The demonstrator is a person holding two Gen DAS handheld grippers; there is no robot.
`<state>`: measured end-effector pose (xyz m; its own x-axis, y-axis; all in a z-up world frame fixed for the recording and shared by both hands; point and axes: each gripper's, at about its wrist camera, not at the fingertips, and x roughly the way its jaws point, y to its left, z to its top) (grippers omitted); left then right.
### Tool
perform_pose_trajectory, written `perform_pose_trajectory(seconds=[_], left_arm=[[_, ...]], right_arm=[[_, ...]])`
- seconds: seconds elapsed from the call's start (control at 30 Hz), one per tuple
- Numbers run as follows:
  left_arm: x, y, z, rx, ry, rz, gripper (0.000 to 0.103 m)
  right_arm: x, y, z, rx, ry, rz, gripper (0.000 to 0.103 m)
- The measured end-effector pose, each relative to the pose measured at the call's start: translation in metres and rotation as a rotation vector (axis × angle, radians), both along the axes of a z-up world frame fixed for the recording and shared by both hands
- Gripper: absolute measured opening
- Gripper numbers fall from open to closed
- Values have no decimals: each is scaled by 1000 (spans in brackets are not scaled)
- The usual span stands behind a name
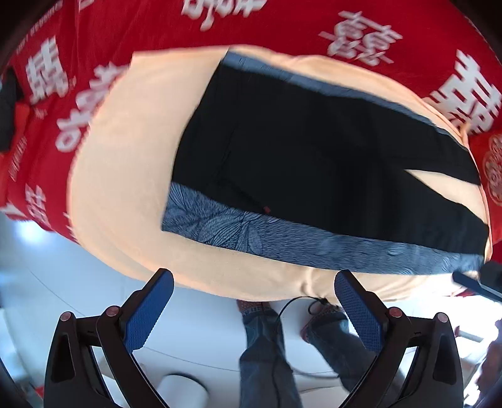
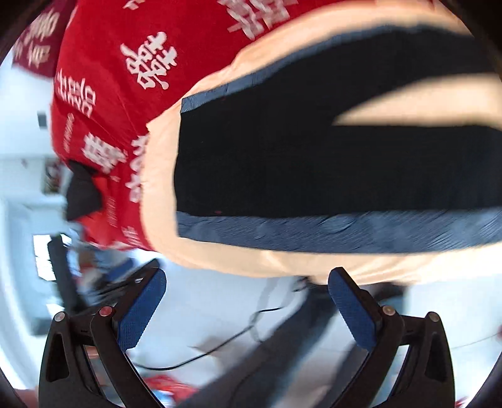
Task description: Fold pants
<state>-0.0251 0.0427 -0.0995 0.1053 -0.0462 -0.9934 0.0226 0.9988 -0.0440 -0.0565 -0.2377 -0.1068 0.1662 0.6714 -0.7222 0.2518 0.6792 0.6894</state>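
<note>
Pants [image 1: 313, 163]: black, with a blue-grey patterned band along each long side; they lie flat on the peach cloth [image 1: 125, 175], unfolded; in the right wrist view [image 2: 313, 169] the same garment shows, blurred.
Long axis: it runs across both views, from left to right; in the left wrist view it slopes down toward the right.
Waist end: the straight short edge, pointing left in both views.
Leg end: points right; the two legs part there in a narrow wedge of peach [image 1: 439, 182], also seen in the right wrist view [image 2: 408, 106].
Near edge: the patterned band [image 1: 282, 241] lies closest to both grippers; peach cloth shows between it and the fingertips.
Underlay: the peach cloth rests on a red cloth [image 1: 157, 28] printed with white characters.
Left gripper [image 1: 254, 285]: jaws wide apart, holding nothing; it hangs off the near edge of the peach cloth, over the floor; blue pads [image 1: 147, 314] bare.
Right gripper [image 2: 248, 284]: jaws likewise spread, nothing between them; apart from the pants.
Below: a person's jeans [image 1: 266, 351] and a black cable [image 2: 219, 348] on the pale floor.
</note>
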Motion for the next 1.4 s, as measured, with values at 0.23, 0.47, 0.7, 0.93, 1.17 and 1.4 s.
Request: perform_pose_trajectory(seconds=[0.23,0.47,0.7,0.93,1.17,1.4], left_arm=[[11,35,-82,-215,75,133,103],[11,34,-115,-306,78,98,103],[11,26,-123,-358,111,82,103],[17,40,-122,-528,117,255,103],[49,55,-118,-581,21,389,96],[55,52,-123,-482,22,301,78]], right_arm=[[-22,24,-117,199,119,-139,55],[-26,17,-168,275,55,-244,55],[-22,15,-175,400,11,-320,55],[-7,11,-114,501,-129,-306,53],[-1,9,-110,498,-122,-266,53],[-34,-10,-161,428,-14,-347,54]])
